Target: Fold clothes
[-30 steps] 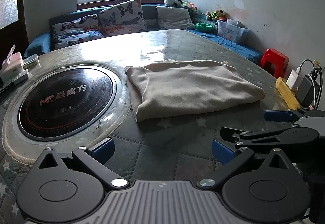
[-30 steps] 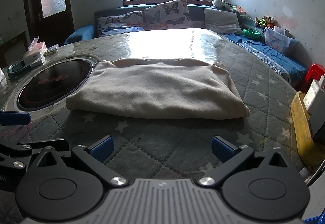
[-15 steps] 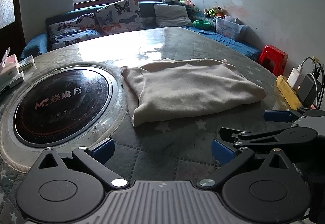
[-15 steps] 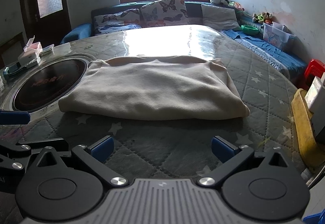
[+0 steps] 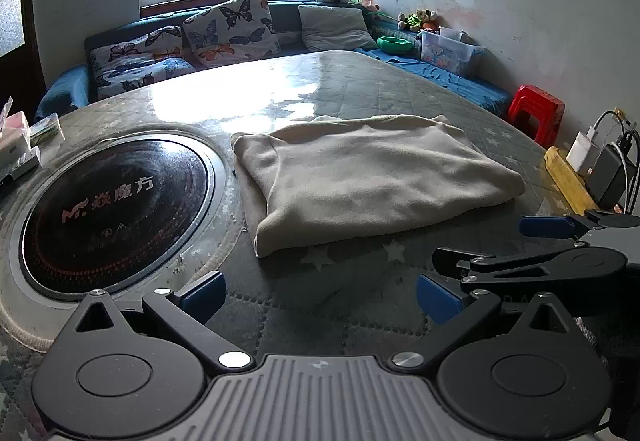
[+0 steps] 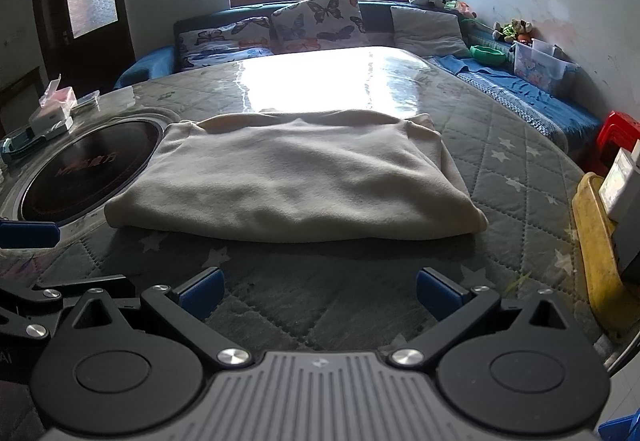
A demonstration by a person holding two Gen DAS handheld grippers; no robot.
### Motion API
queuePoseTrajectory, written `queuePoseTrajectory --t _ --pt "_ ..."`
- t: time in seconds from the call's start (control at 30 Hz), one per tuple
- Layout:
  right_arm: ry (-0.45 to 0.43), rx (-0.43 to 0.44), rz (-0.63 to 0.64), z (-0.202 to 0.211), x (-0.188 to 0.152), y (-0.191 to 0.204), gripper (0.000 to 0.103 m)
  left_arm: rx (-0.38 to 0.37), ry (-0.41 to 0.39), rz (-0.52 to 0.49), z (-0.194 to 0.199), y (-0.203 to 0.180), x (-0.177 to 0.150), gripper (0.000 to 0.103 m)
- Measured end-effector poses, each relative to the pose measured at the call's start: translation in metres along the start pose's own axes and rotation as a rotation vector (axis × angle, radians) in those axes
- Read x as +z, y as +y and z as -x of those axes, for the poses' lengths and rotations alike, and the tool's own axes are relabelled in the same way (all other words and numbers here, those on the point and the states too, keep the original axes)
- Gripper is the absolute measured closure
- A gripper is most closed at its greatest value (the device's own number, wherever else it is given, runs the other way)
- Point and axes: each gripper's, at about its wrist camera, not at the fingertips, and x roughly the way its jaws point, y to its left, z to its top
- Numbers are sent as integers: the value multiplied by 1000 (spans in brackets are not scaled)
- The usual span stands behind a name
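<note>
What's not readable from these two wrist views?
- Beige garment: garment type unclear in both views; sleeves and inner layers are hidden by the top fold.
- Small boxes at the table's left edge: cut by the left wrist frame, labels too small.
- Right hand-held gripper in the left wrist view: partly cut off at the right edge.

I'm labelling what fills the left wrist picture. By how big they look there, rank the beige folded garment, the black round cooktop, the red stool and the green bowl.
1. Beige folded garment
2. Black round cooktop, close behind
3. Red stool
4. Green bowl

The stool and bowl sit farther away, so they look smaller than they are.
</note>
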Motion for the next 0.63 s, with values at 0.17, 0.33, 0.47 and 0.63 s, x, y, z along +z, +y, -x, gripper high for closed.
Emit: queuePoseTrajectory --t 0.17,0.33,0.47,0.63 --pt "1 -3 -1 -2 1 0 0 -1 1 1 -1 0 1 0" --pt "0 -5 -3 -2 2 -1 0 -3 0 -1 -2 0 3 0" --pt "2 -6 -5 -3 2 -1 0 -4 0 2 -4 1 3 0" --pt "7 -7 -1 -5 3 0 0 -7 -3 1 -4 2 3 0"
